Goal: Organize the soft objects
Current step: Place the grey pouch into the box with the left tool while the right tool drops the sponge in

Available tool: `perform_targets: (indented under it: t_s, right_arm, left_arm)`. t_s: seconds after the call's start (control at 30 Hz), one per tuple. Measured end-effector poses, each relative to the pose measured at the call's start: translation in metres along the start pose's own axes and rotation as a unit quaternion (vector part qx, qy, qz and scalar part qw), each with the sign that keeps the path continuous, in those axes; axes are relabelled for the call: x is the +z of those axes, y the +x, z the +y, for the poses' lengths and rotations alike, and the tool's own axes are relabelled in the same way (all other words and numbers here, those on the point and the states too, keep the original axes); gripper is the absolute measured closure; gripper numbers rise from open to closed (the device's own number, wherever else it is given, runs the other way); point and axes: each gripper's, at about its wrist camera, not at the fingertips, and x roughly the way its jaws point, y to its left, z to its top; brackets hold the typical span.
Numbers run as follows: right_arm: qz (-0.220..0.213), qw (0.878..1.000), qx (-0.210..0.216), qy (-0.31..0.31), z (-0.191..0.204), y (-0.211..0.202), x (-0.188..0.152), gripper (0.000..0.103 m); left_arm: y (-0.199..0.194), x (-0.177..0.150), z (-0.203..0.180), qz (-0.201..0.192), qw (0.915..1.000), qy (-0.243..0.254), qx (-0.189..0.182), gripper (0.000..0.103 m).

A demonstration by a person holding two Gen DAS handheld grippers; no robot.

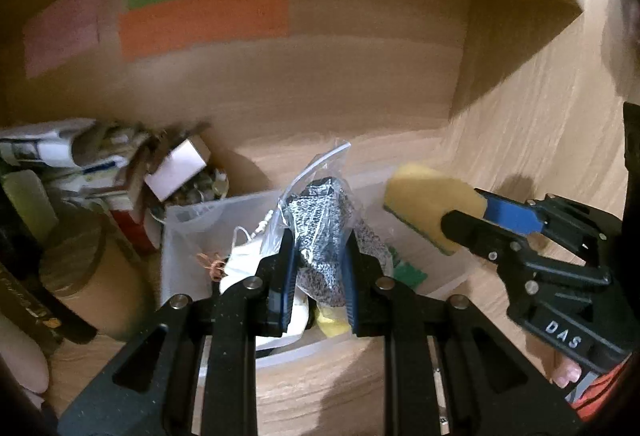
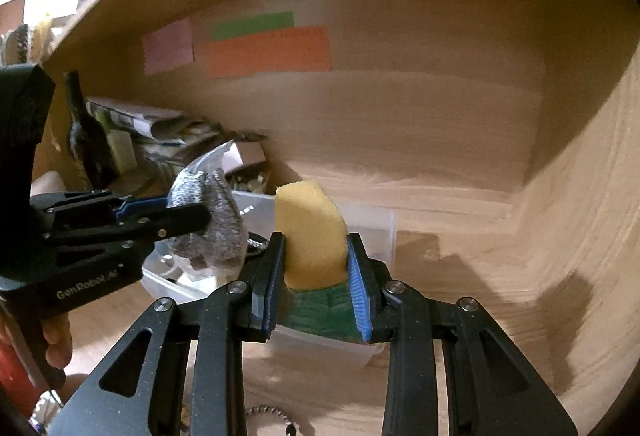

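1. Above the clear bin (image 1: 188,232), the left gripper (image 1: 318,272) pinches a bagged grey knit (image 1: 320,236) — its long axis runs forward along the fingers, bag mouth pointing away. Lower it fully inside the bin before letting go.
2. Just right of that bin (image 2: 376,232), the right gripper (image 2: 316,276) clamps a sponge (image 2: 312,236) — yellow end forward, green pad toward the camera; ease off the squeeze gently.

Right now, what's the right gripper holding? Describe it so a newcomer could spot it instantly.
Look inside the wooden shelf with coloured notes on its back wall, above the clear bin on its floor. The right gripper clamps a sponge there. It is a plain yellow block with a dark green scouring face, unlike the grey speckled fabric in a clear bag that the left gripper holds beside it.
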Motion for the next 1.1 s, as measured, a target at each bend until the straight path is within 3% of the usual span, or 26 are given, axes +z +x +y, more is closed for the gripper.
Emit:
perform_targets:
  t_s: [0.37, 0.57, 0.83, 1.1]
  right_arm:
    - [0.071, 0.997, -0.018, 0.002, -0.005, 0.047, -0.017, 0.075]
    - [0.089, 0.996, -0.02, -0.001, -0.007, 0.056, -0.022, 0.073]
    - [0.097, 0.995, -0.011, 0.01, -0.013, 0.053, -0.021, 0.071]
    - [0.066, 0.998, -0.002, 0.019, -0.015, 0.026, -0.014, 0.053]
  left_arm:
    - [0.055, -0.006, -0.014, 0.06, 0.998, 0.022, 0.001, 0.083]
    - [0.064, -0.01, -0.023, 0.07, 0.9968, 0.038, 0.011, 0.082]
    - [0.057, -0.006, -0.011, 0.069, 0.9975, 0.018, -0.001, 0.059]
    - [0.014, -0.003, -0.007, 0.03, 0.9994, 0.008, -0.012, 0.038]
